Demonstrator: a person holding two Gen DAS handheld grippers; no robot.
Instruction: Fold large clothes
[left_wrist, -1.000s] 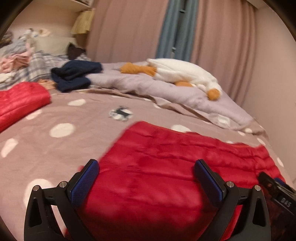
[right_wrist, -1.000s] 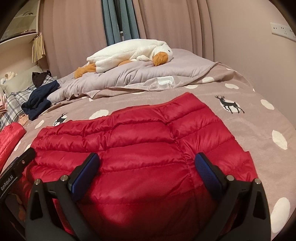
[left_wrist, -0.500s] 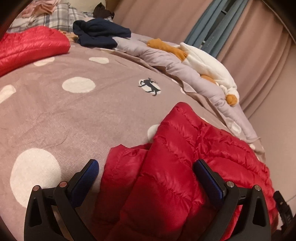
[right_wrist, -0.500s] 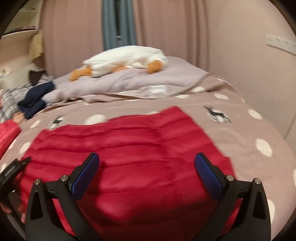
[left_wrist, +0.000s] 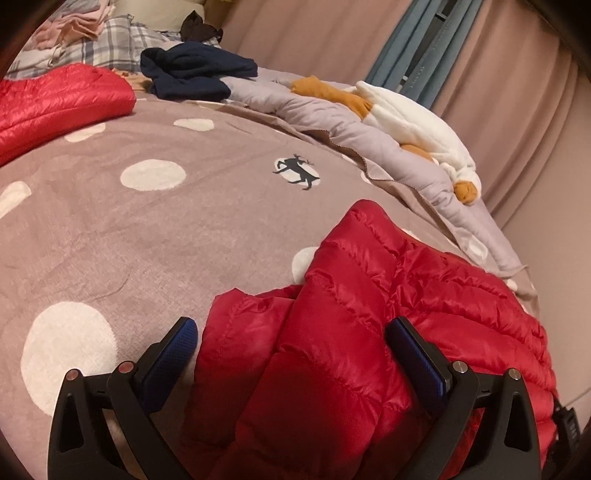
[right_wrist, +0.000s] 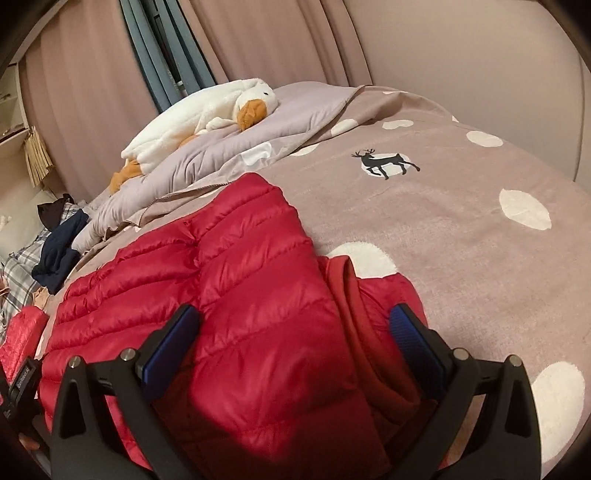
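Red quilted down jacket (left_wrist: 369, 332) lying between both pairs of wide-open jaws, gripped by neither.

Left gripper (left_wrist: 291, 354) and right gripper (right_wrist: 295, 339) straddle the jacket's two near corners on the dotted mauve bedspread (left_wrist: 147, 229); a fold looks about to start, so each must close on its corner, then lift it across. Farther off lie a second red padded garment (left_wrist: 62, 99), a navy bundle (left_wrist: 195, 70) and a white plush goose (right_wrist: 207, 110), none blocking the fold.

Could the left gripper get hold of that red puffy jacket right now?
Probably yes: the left gripper is open, the red quilted down jacket bunches between its fingers, and nothing lies in the way.
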